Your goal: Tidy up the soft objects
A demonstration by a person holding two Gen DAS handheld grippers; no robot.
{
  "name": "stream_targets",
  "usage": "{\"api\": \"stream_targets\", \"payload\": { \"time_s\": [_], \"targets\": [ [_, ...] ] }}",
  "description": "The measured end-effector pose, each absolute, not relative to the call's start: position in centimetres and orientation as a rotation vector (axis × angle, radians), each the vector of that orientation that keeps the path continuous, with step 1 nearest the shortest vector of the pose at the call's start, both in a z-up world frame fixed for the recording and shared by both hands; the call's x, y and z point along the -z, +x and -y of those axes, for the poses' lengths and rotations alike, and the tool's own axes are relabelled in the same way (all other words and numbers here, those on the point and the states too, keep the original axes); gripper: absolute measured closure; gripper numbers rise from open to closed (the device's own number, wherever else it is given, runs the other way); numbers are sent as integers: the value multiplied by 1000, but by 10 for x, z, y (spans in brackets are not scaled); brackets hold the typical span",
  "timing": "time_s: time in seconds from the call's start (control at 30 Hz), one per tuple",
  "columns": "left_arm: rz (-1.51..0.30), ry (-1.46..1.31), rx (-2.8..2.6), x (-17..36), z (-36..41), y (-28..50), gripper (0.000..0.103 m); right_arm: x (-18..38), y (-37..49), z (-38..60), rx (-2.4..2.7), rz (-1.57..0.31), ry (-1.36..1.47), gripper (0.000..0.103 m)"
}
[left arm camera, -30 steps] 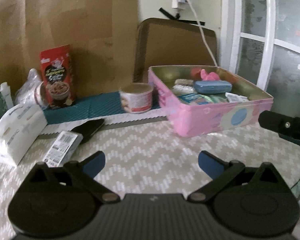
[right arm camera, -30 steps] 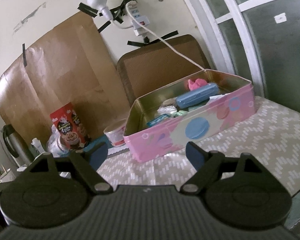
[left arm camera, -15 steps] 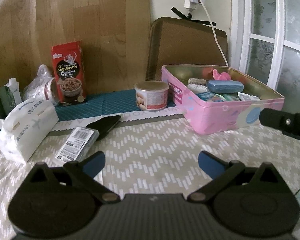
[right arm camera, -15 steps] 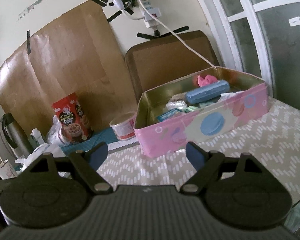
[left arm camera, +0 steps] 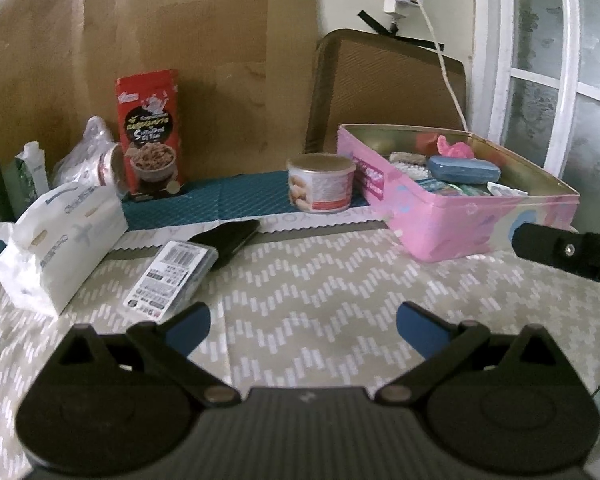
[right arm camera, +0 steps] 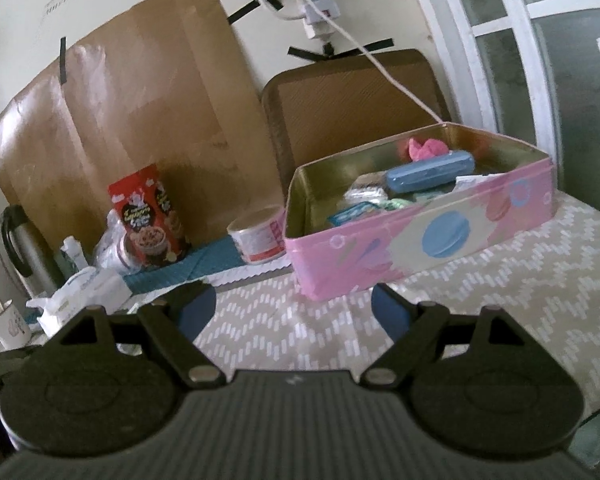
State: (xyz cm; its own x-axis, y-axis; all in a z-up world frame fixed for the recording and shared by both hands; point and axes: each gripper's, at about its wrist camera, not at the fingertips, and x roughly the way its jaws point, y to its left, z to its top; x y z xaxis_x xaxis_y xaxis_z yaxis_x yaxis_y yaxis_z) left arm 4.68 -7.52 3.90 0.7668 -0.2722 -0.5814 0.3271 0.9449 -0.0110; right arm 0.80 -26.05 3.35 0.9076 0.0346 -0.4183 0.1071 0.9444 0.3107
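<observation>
Your left gripper (left arm camera: 303, 322) hangs low over the chevron-print tablecloth (left arm camera: 312, 276), blue pads spread wide, nothing between them. Your right gripper (right arm camera: 294, 312) is likewise wide open and empty, pointed at the near wall of the pink tin box (right arm camera: 420, 240); part of it shows as a black bar at the right edge of the left wrist view. The tin sits on the right side of the table, lid off, gold inside. In it: a blue oblong case (right arm camera: 430, 174) lying across the top of the pile, a pink soft toy (right arm camera: 424, 148) at the far corner, and small packets in teal and green beneath, too jumbled to name. Just left of the tin stands a small round can (left arm camera: 321, 184) with a red-and-white label, on a teal mat (left arm camera: 228, 200) that runs along the far edge. Farther left on that mat a red cereal carton (left arm camera: 150, 136) stands upright against brown paper taped to the wall. On the near left lies a white tissue pack (left arm camera: 60, 240), tilted, and just right of it a flat packet with a barcode label (left arm camera: 172, 276), its far end touching a black wallet-like item (left arm camera: 228, 240). A brown chair back (left arm camera: 384, 88) rises behind the tin. At the far left of the right wrist view, a white mug (right arm camera: 8, 326) and a dark-handled flask (right arm camera: 24, 248).
</observation>
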Motion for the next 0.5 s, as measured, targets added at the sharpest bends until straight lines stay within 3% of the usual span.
{"api": "stream_targets", "payload": {
  "time_s": [0.5],
  "targets": [
    [-636,14,214,-27,14,68,0,-21,33,219,-33,-518,277,16]
  ]
}}
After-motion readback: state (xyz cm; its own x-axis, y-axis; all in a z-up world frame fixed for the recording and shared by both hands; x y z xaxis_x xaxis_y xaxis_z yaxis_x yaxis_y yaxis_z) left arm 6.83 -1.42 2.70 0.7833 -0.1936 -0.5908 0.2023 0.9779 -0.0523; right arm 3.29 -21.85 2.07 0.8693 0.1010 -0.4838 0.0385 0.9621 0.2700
